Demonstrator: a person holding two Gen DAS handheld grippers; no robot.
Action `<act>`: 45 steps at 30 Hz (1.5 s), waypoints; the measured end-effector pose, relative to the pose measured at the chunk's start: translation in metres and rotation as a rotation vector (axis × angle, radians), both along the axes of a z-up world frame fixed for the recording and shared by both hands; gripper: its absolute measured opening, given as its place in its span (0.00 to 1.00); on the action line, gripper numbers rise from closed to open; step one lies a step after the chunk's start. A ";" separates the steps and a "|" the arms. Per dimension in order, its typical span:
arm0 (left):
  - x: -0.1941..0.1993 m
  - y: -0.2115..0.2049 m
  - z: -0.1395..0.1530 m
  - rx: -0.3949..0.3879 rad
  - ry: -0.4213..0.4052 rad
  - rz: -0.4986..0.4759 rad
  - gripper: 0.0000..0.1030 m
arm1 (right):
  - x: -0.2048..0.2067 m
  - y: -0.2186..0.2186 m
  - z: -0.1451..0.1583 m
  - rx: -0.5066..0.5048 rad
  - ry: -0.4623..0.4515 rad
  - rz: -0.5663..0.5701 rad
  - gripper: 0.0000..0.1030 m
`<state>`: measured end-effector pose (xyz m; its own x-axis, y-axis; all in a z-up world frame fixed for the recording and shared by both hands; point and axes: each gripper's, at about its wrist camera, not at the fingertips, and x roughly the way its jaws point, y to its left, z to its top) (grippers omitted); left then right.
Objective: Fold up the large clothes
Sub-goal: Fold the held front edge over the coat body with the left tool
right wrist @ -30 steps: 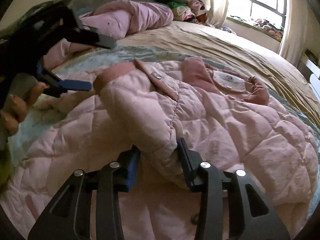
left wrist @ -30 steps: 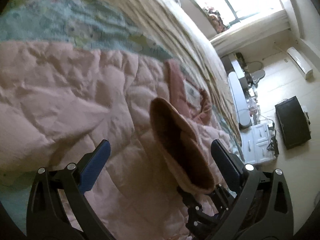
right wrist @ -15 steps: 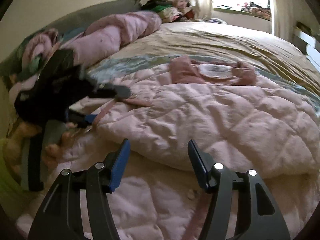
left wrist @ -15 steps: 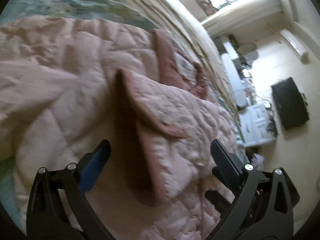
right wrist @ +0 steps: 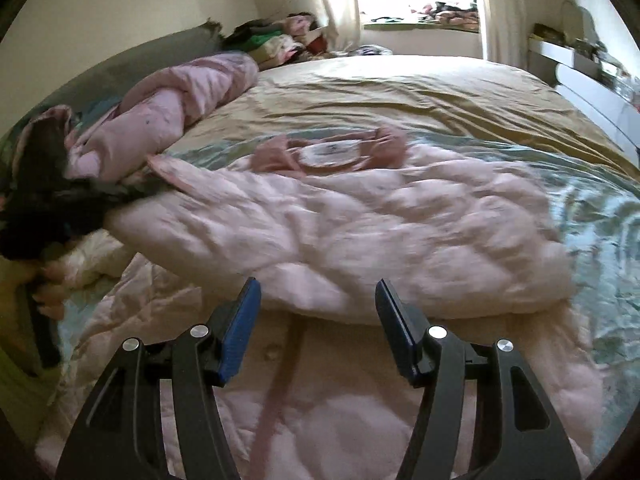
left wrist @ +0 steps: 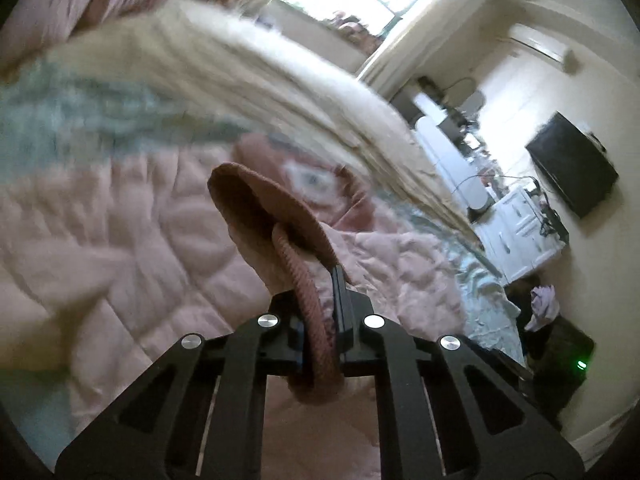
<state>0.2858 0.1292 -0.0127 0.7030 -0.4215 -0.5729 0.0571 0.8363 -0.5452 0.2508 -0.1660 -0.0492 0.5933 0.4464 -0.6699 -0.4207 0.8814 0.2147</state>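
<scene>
A pale pink quilted jacket (right wrist: 360, 232) lies spread on the bed, its darker pink collar and white label (right wrist: 332, 154) toward the window. One sleeve is folded across the body. My left gripper (left wrist: 320, 292) is shut on that sleeve's ribbed dark pink cuff (left wrist: 308, 300) and holds it a little above the jacket. The right wrist view shows the same left gripper (right wrist: 120, 192) at the left with the sleeve end (right wrist: 164, 166) in it. My right gripper (right wrist: 318, 304) hovers open over the jacket's near part, nothing between its blue pads (right wrist: 240, 316).
A rolled pink duvet (right wrist: 180, 96) lies along the headboard side, with a pile of clothes (right wrist: 276, 40) in the far corner. Tan sheet (right wrist: 400, 88) covers the bed beyond the jacket. Past the bed edge stand white drawers (left wrist: 524, 232) and a black screen (left wrist: 572, 164).
My left gripper went from wide open to shut on the sleeve cuff and lifted it. My right gripper let go of the sleeve fold, opened and drew back.
</scene>
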 end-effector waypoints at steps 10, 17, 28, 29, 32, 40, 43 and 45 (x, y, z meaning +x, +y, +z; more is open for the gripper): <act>-0.011 0.014 -0.063 0.174 0.203 0.086 0.04 | 0.039 -0.050 0.016 -0.018 -0.011 -0.167 0.57; -0.015 0.009 -0.068 0.250 0.206 0.081 0.06 | 0.087 -0.057 0.010 0.000 0.051 -0.241 0.57; -0.014 0.010 -0.083 0.236 0.262 0.093 0.14 | 0.154 -0.046 -0.032 -0.093 0.162 -0.253 0.60; -0.014 0.010 -0.084 0.234 0.264 0.092 0.15 | 0.157 -0.047 -0.038 -0.098 0.177 -0.264 0.60; -0.012 0.009 -0.086 0.235 0.265 0.086 0.16 | 0.163 -0.047 -0.053 -0.111 0.218 -0.278 0.60; -0.010 0.006 -0.090 0.238 0.273 0.080 0.21 | 0.168 -0.046 -0.072 -0.141 0.230 -0.309 0.61; -0.011 0.005 -0.089 0.245 0.276 0.082 0.21 | 0.161 -0.041 -0.067 -0.164 0.208 -0.319 0.63; -0.013 0.004 -0.086 0.250 0.279 0.082 0.21 | 0.153 -0.042 -0.061 -0.151 0.197 -0.323 0.65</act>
